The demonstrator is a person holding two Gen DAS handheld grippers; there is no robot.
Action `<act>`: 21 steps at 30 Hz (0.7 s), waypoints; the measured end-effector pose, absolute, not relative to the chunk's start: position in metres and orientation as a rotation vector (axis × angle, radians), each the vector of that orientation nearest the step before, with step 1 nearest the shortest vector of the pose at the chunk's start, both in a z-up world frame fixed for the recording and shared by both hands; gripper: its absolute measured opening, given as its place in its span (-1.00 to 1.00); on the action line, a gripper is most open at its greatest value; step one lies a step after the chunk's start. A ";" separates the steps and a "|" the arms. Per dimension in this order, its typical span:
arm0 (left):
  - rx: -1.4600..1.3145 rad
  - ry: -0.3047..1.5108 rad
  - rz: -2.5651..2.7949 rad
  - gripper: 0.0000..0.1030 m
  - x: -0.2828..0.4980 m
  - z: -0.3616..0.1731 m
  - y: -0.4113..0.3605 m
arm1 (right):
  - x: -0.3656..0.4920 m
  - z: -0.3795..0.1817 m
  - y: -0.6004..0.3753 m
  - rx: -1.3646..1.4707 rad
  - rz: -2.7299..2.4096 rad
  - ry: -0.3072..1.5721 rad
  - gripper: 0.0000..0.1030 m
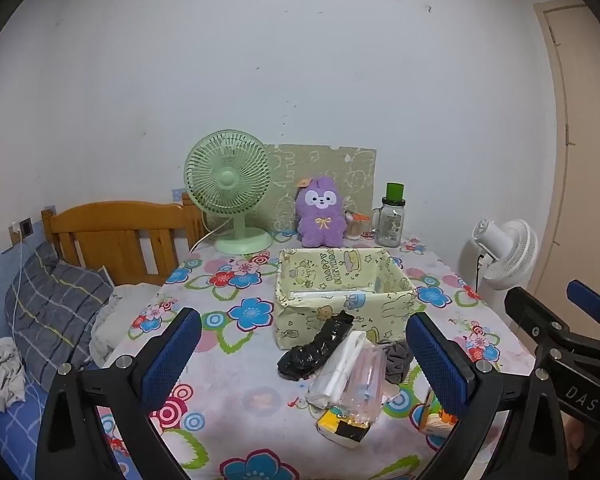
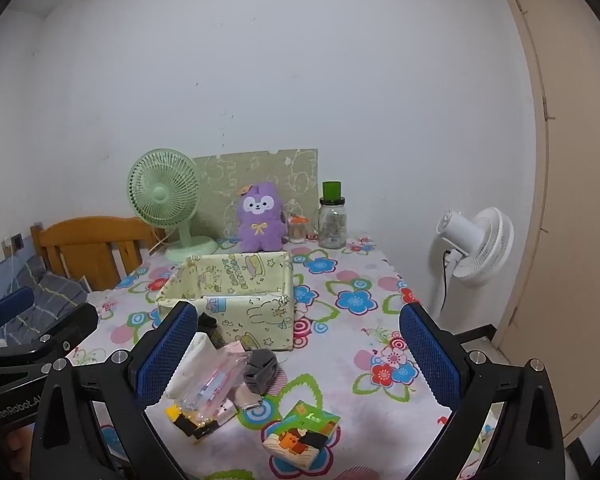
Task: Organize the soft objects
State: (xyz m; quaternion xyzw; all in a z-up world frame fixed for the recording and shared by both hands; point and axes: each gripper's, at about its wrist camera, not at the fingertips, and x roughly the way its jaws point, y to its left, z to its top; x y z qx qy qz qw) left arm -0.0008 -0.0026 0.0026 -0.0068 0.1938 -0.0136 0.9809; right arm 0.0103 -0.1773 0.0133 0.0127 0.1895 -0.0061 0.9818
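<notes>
A pale green cartoon-print fabric box (image 1: 340, 292) (image 2: 235, 292) stands open on the flowered table. In front of it lies a pile: a black crumpled bag (image 1: 320, 346), a white folded packet (image 1: 336, 372) (image 2: 189, 364), a clear pink-tinted pouch (image 1: 366, 380) (image 2: 215, 384), a grey scrunchie (image 1: 398, 360) (image 2: 261, 366), a yellow tissue pack (image 1: 342, 426) (image 2: 195, 422) and a green tissue pack (image 2: 302, 434). My left gripper (image 1: 304, 364) is open above the pile. My right gripper (image 2: 295, 360) is open over the pile's right side. Both are empty.
At the table's back stand a green fan (image 1: 231, 188), a purple plush (image 1: 322, 212), a printed board (image 1: 340, 168) and a glass jar (image 1: 392, 220). A bed with a wooden headboard (image 1: 115, 236) is on the left. A white floor fan (image 2: 476, 244) and a door (image 2: 568, 200) are on the right.
</notes>
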 end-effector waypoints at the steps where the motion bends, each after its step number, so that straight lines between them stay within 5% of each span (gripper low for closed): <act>1: -0.012 0.390 -0.027 0.99 -0.001 0.003 -0.002 | 0.010 0.014 -0.178 0.030 -0.013 0.379 0.98; 21: -0.009 0.384 -0.039 0.99 -0.003 0.001 -0.003 | 0.008 0.014 -0.179 0.031 -0.015 0.376 0.98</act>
